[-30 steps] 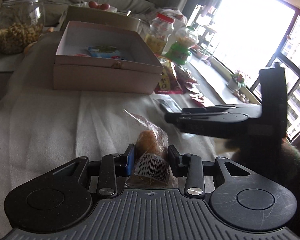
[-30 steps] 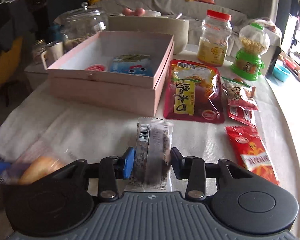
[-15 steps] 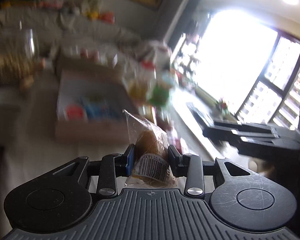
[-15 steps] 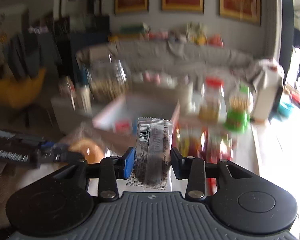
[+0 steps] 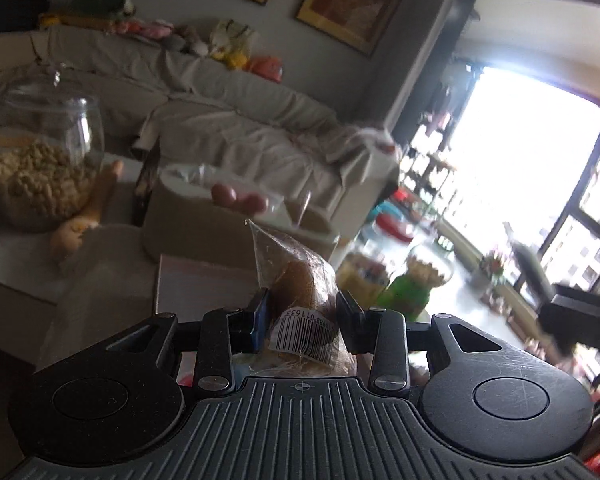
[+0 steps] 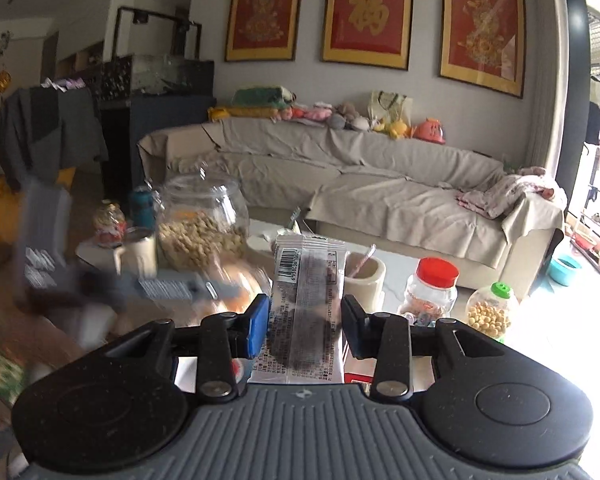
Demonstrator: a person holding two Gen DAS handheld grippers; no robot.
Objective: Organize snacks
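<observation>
1. The left gripper [image 5: 300, 316] has its jaws about half open and closed on a bread bun in a clear wrapper [image 5: 300, 300]. The wrapper's barcode label faces the camera, and its sealed corner sticks up above the jaws.
2. The right gripper [image 6: 304, 328] has its jaws fairly narrow and clamped on a flat clear snack packet [image 6: 306, 312] with dark pieces inside. The packet stands upright between the blue pad on the left and the black pad on the right, barcode near its top edge.
3. Both packets are up off the bench, held in the jaws.
4. In the left wrist view, part of the pink box [image 5: 204, 284] shows just beyond the jaws. A large glass jar of nuts [image 5: 40, 164] stands far left.
5. To the right of the bun, a jar [image 5: 360, 276] and a green-based candy dispenser [image 5: 414, 284] sit on the bench, both blurred.
6. In the right wrist view, the left gripper appears as a blurred shape at the left, with the bun's orange blur beside it.
7. A red-lidded plastic jar [image 6: 430, 290] and the green-capped dispenser [image 6: 490, 310] stand right of the packet; a cream cup [image 6: 364, 276] stands just behind it.
8. A covered sofa [image 6: 360, 184] fills the far side of the room.
</observation>
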